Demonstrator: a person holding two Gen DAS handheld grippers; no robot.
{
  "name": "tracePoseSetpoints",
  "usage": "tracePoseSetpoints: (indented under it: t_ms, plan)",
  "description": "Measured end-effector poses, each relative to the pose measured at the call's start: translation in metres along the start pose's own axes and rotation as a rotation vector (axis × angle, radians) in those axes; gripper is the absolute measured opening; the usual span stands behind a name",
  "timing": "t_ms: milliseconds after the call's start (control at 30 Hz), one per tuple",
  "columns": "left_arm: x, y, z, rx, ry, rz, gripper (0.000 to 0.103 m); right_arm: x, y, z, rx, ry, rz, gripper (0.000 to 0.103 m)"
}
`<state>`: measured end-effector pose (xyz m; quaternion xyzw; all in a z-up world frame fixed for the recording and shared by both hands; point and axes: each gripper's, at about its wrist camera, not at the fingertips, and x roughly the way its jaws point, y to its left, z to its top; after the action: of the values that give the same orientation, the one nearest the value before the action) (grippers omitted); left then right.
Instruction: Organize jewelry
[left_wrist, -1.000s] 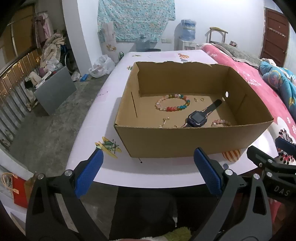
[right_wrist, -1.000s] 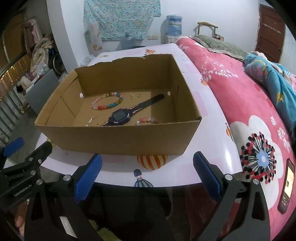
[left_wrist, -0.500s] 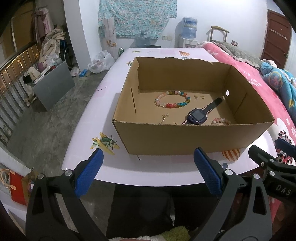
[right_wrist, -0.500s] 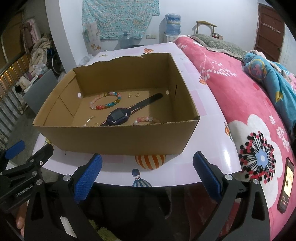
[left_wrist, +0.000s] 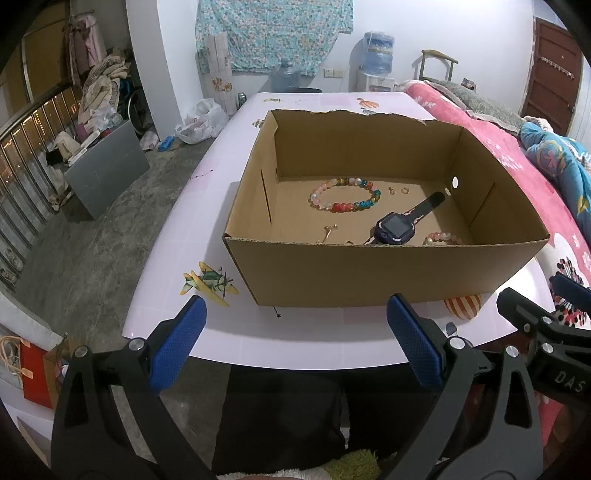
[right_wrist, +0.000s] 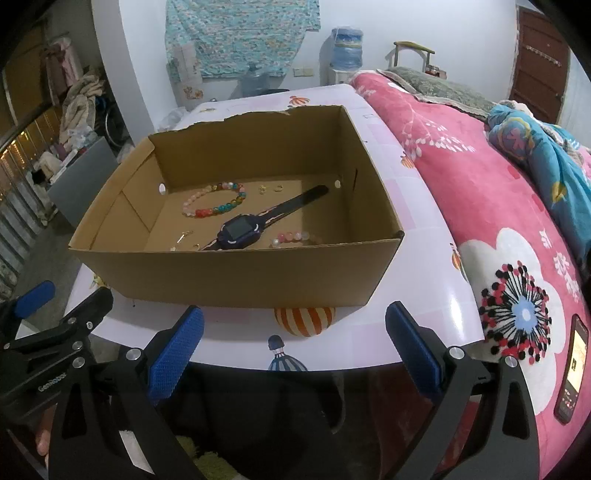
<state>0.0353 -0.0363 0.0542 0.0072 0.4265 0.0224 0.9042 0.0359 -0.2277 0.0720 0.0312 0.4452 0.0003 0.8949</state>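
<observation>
**Two open grippers before a box of jewelry**

Both the left gripper and the right gripper hang wide and empty, short of the cardboard box on the white tabletop. Inside the box lie a multicolored bead bracelet, a dark watch, a pink bracelet against the near wall, and small gold pieces. Judged advice: come in over the near wall from above and pinch one piece at a time. A pink floral bed adjoins the box's right side; clutter fills the room to its left.
</observation>
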Motion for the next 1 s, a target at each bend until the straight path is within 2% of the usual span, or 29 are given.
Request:
tracePoseSetpoints:
  t_ms: [1000]
  plan:
    - [0.0019, -0.0011, -0.0010, 0.004, 0.007, 0.016, 0.095, 0.0020, 0.0022, -0.0016, -0.001, 0.013, 0.004, 0.096]
